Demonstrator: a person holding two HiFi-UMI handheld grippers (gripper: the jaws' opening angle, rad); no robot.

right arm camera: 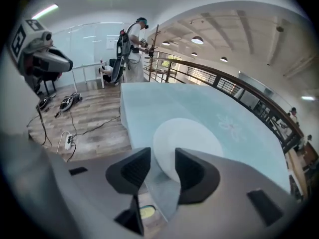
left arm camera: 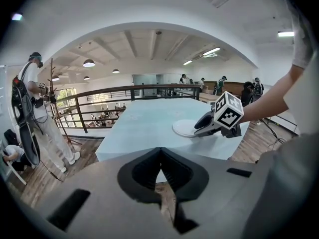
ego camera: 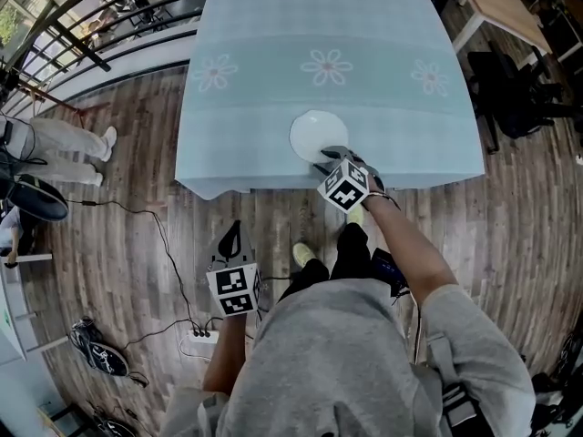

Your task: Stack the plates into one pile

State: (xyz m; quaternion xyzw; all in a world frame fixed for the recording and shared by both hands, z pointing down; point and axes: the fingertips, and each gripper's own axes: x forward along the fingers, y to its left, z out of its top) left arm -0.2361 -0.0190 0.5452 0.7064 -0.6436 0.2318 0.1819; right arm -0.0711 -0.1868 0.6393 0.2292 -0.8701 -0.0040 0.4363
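- The surface point(ego camera: 273, 25), covered by a pale blue cloth with flower prints, fills the upper part of my head view, with wooden floor point(ego camera: 137, 153) all round it
- A white plate point(ego camera: 314, 135) lies flat on the surface near the front edge, a little right of the middle; I can't tell whether it's one plate or several piled
- My right tongs point(ego camera: 326, 159) sit at the plate's near rim, angled down at it; in the right gripper view they stand wide, with the rim showing in the gap and neither pad pressing on it
- My left tongs point(ego camera: 234, 230) hang over the floor, well apart from the surface, closed tight with nothing between them
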